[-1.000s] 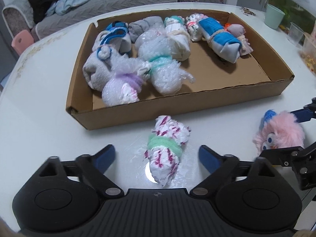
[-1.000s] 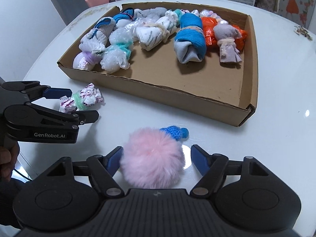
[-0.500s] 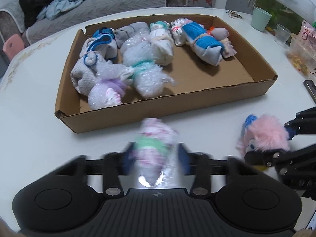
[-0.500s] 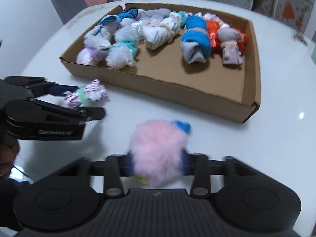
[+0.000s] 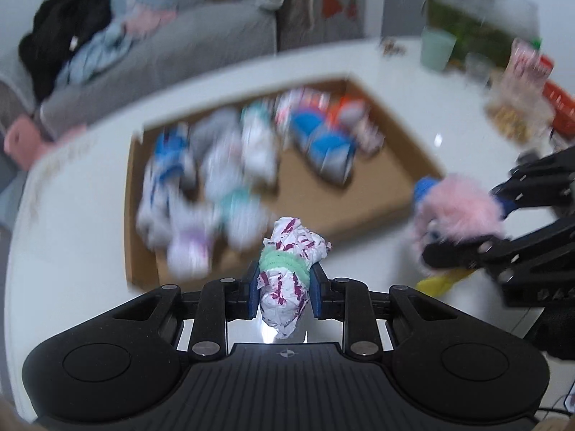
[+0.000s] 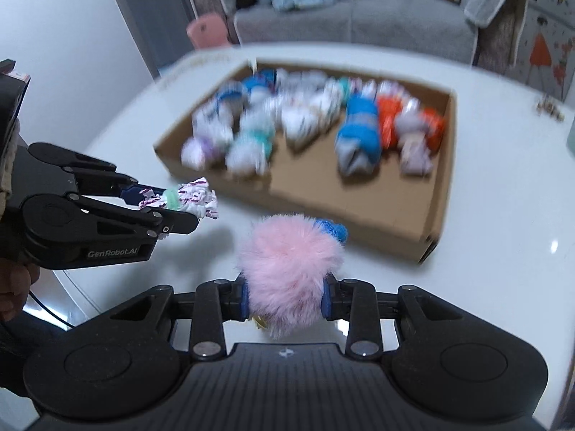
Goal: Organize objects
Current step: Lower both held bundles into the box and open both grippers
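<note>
Glossy white round table (image 6: 503, 186) carries the shallow brown cardboard tray (image 6: 444, 194), grey sofa (image 6: 352, 25) behind; left gripper (image 5: 284, 289) pinches the white magenta-flecked bundle (image 5: 287, 280), right gripper (image 6: 285, 300) pinches the pink fluffy toy (image 6: 289, 269), both above the table.

Glossy white table (image 6: 503, 215); matt brown cardboard tray (image 6: 359, 212). Fluffy pink fur toy (image 6: 291, 269). Crinkly plastic-wrapped bundle (image 5: 287, 280), matt black plastic grippers

One legible mark — "GenRobot.AI" in pale letters on the black side of the left gripper (image 6: 172, 212), seen from the right wrist view. Other print — on the snack packets (image 5: 521, 72) — was too blurred to read.
</note>
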### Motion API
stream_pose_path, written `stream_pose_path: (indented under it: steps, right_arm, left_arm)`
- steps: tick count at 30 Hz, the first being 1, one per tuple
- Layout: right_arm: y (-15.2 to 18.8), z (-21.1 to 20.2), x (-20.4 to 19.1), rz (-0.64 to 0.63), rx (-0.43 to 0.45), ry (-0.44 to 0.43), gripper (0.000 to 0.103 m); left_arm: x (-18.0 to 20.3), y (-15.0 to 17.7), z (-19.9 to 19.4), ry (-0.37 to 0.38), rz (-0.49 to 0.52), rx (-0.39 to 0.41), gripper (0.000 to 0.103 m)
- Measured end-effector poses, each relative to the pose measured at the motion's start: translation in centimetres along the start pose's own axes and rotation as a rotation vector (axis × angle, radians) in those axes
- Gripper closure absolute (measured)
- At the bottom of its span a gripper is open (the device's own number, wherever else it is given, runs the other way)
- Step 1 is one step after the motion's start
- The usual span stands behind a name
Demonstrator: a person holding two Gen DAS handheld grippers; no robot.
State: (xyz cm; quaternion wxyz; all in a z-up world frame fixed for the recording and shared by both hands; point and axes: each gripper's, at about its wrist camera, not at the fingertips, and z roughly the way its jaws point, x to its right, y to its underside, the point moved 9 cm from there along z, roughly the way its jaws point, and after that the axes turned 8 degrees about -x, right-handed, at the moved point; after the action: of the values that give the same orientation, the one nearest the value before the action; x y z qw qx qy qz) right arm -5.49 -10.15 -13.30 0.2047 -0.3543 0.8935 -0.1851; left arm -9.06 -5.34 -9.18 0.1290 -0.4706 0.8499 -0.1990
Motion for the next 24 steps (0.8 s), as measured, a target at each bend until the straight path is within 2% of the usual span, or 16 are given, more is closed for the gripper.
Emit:
stream_pose_path:
  steps: [3, 6, 8, 17, 24]
  right_arm:
    - [-1.9, -1.2, 1.2, -0.015, 0.052, -0.006, 0.072]
    - [-4.1, -0.5, 3.0, -0.017, 0.069, -0.014, 0.072]
    - [-4.9, 0.0, 3.7, -0.035, 0.072, -0.032, 0.072]
    - [-6.5, 2.9, 4.1, -0.141, 0.039, -0.107, 0.072]
    - [-6.4, 5.2, 4.2, -0.199, -0.025, -0.096, 0.072]
  left_arm:
    - [0.2, -3.0, -0.3, -0.003, 0.017, 0.041, 0.071]
    - [0.2, -4.8, 1.1, -0.015, 0.035, 0.036, 0.071]
    - [0.2, -5.4, 2.5, 0.002, 0.015, 0.023, 0.071]
    - [1.2, -5.4, 7.6, 0.050, -0.019, -0.030, 0.070]
    - [0.5, -5.2, 9.6, 0.041, -0.072, -0.049, 0.070]
